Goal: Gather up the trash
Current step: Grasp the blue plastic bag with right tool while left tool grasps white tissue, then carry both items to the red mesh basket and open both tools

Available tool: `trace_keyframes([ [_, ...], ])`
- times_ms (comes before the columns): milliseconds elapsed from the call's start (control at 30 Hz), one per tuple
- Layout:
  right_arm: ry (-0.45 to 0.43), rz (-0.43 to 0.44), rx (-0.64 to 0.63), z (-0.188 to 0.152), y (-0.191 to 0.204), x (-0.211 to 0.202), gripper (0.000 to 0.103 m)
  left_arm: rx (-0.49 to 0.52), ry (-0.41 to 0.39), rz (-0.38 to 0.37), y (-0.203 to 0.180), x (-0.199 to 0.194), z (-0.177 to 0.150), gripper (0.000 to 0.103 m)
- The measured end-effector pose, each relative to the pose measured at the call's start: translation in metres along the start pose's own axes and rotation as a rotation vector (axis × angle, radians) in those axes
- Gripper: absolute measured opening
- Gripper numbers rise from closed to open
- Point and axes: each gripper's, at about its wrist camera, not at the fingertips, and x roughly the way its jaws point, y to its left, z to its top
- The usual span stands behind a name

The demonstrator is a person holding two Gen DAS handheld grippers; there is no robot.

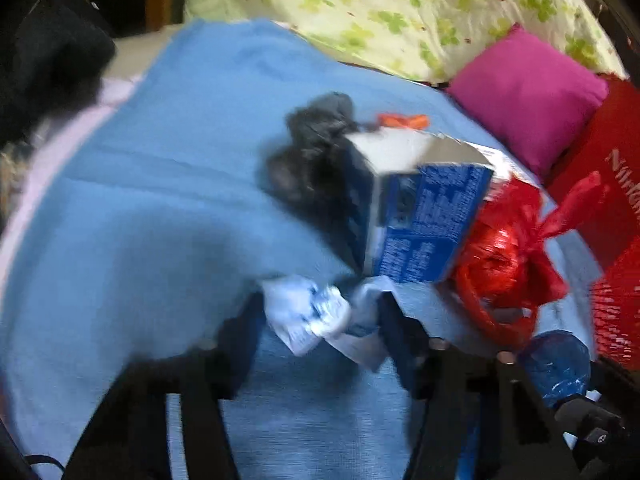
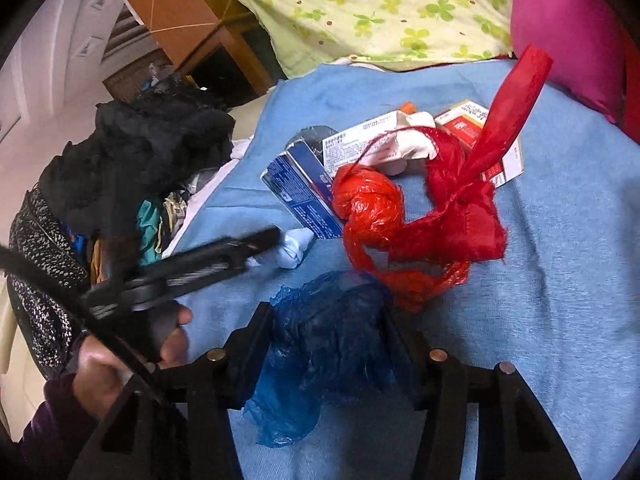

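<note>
Trash lies on a blue blanket [image 1: 160, 200]. A crumpled white wrapper [image 1: 316, 316] fills the gap of my left gripper [image 1: 320, 312], and both fingers touch it; the view is blurred. From the right wrist view the left gripper [image 2: 280, 240] has the white wrapper [image 2: 296, 248] at its tip. My right gripper [image 2: 328, 320] is shut on a crumpled blue plastic bag [image 2: 332, 344]. Just beyond lie a blue carton [image 2: 304, 196], a knotted red plastic bag [image 2: 372, 204] and a red net bag [image 2: 460, 200].
A white carton [image 2: 360, 140], a red-and-white box [image 2: 468, 124] and a dark grey bag [image 1: 316, 148] lie behind. A magenta pillow [image 2: 568, 28] and a clover-print quilt [image 2: 400, 8] sit at the back. Dark clothes [image 2: 160, 144] are piled left. A hand [image 2: 108, 368] holds the left gripper.
</note>
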Motion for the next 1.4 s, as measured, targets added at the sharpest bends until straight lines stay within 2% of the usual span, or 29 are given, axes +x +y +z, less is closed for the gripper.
trace_keyframes([
  [33, -0.006, -0.001, -0.008, -0.001, 0.000, -0.003, 0.057, 0.008, -0.007, 0.000, -0.001, -0.001, 0.000, 0.051],
  [67, -0.011, -0.006, -0.016, -0.001, 0.000, -0.006, 0.057, 0.025, -0.016, -0.009, -0.003, -0.004, -0.001, 0.039],
  [100, -0.015, -0.013, -0.024, -0.001, 0.001, -0.007, 0.057, 0.030, -0.023, -0.018, -0.005, -0.006, -0.003, 0.033],
  [300, -0.052, -0.040, -0.042, -0.002, -0.001, -0.024, 0.057, 0.055, -0.084, -0.009, -0.014, -0.023, -0.011, 0.013],
  [567, -0.129, -0.054, -0.093, -0.003, 0.001, -0.056, 0.057, 0.082, -0.114, -0.013, -0.020, -0.045, -0.028, 0.012],
  [700, -0.150, -0.066, -0.078, -0.004, -0.008, -0.069, 0.057, 0.095, -0.138, -0.007, -0.029, -0.050, -0.034, 0.012],
  [933, -0.224, -0.086, -0.083, -0.003, -0.014, -0.103, 0.057, 0.202, -0.179, -0.050, -0.077, -0.078, -0.038, 0.012],
  [1167, -0.324, -0.120, -0.090, -0.003, -0.019, -0.150, 0.057, 0.278, -0.229, -0.128, -0.132, -0.105, -0.017, 0.012],
  [1400, -0.444, -0.151, -0.042, -0.009, -0.042, -0.205, 0.058, 0.341, -0.231, -0.154, -0.181, -0.114, 0.000, 0.012],
])
